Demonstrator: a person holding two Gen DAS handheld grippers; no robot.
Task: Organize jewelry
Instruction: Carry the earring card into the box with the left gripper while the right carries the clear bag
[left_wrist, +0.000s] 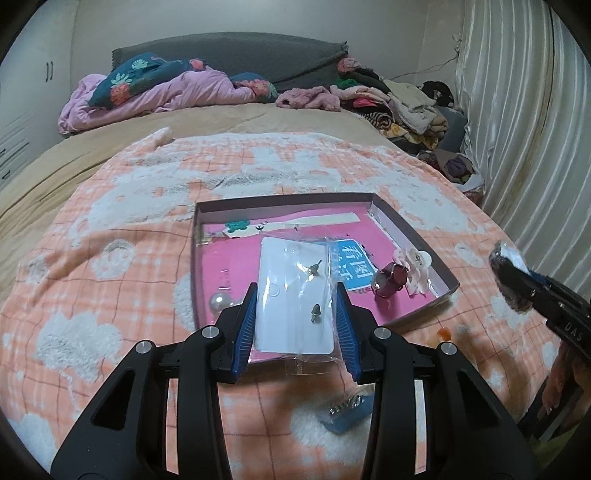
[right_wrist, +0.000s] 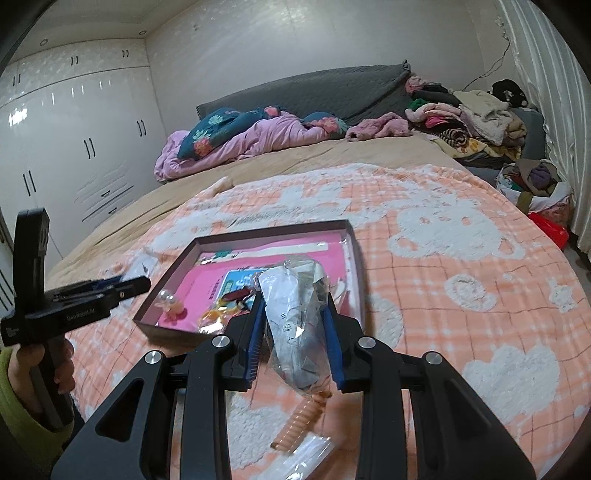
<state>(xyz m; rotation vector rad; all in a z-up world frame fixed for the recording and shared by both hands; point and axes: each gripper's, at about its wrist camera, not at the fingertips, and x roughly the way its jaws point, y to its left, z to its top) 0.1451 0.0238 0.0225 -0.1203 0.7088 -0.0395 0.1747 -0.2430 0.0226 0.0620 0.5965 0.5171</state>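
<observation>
A shallow dark tray (left_wrist: 413, 229) with a pink lining lies on the bed; it also shows in the right wrist view (right_wrist: 354, 251). My left gripper (left_wrist: 297, 295) is shut on a clear bag with a white earring card (left_wrist: 291, 295), held over the tray's near edge. My right gripper (right_wrist: 293, 306) is shut on a crumpled clear plastic bag (right_wrist: 291, 310) near the tray's right front corner; it appears at the right of the left wrist view (left_wrist: 513, 277). In the tray lie a pearl (left_wrist: 218, 302), a dark red ring (left_wrist: 388, 282) and a pale flower piece (left_wrist: 415, 264).
The tray rests on an orange and white fleece blanket (left_wrist: 110, 277). A blue card with metal beads (left_wrist: 345, 413) and an orange piece (left_wrist: 443, 334) lie before the tray. An orange spiral hair tie (right_wrist: 299, 421) and a clear bag (right_wrist: 306, 454) lie near me. Piled clothes (left_wrist: 399, 99) sit at the bed's head.
</observation>
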